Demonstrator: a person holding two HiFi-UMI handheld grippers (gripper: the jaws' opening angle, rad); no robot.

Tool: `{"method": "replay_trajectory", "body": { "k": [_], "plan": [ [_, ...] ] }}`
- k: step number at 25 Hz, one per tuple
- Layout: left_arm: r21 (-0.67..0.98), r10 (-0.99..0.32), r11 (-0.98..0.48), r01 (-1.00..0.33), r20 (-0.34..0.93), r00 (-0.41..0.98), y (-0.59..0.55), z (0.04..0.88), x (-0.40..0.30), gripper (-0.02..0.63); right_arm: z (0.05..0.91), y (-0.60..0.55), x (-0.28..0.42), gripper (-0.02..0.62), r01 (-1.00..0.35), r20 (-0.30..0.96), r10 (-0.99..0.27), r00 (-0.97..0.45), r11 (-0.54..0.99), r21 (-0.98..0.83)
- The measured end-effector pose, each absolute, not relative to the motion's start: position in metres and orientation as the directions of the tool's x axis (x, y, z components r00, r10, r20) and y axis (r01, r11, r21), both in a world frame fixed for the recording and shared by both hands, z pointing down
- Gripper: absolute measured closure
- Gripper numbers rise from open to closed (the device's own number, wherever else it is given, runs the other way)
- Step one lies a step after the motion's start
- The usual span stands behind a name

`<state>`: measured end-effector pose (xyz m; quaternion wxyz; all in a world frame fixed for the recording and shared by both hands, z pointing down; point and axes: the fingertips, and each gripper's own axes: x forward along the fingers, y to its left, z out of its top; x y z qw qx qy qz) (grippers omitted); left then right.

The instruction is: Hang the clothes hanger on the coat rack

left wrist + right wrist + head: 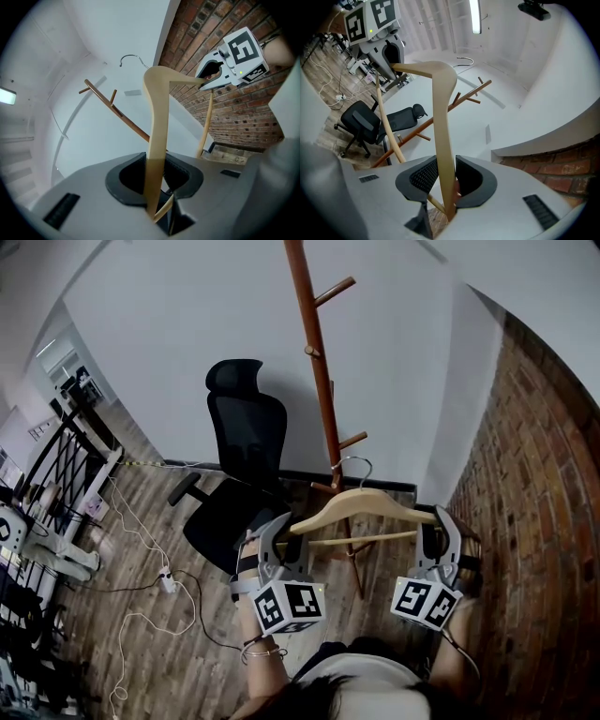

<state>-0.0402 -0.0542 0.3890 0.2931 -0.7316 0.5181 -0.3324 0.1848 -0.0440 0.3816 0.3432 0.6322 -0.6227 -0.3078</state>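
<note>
Fingers (127,177) of left gripper (157,180) part-closed, clamped on one end of pale wooden clothes hanger with metal hook (361,505). Fingers (419,176) of right gripper (446,183) pinching other end. Held level, hook up, just at 3 o'clock of reddish-brown wooden coat rack (319,362) pole, under a peg, not yet hung. Black office chair (239,427) at 9 o'clock of rack.

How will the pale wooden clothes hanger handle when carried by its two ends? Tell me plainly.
Probably stiff: the pale wooden clothes hanger holds its arch with the left gripper and right gripper clamped on its ends. Likely light, given its thin arms and slim crossbar. It could slip or twist, since smooth wood is pinched only at narrow tips.
</note>
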Motion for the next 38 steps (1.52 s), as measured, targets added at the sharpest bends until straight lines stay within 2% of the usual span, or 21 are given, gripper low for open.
{"method": "replay_trajectory", "body": {
  "k": [13, 38],
  "plan": [
    [-0.767, -0.953, -0.297, -0.569, 0.202, 0.225, -0.069, 0.399, -0.046, 0.509, 0.39, -0.064, 0.18, 0.471, -0.576, 0.055, -0.998, 0.013, 0.037, 0.817],
    [-0.781, -0.952, -0.293, -0.551, 0.187, 0.242, -0.174, 0.386, -0.064, 0.509, 0.377, -0.167, 0.162, 0.471, -0.57, 0.039, -0.999, 0.019, 0.021, 0.821]
  ]
}}
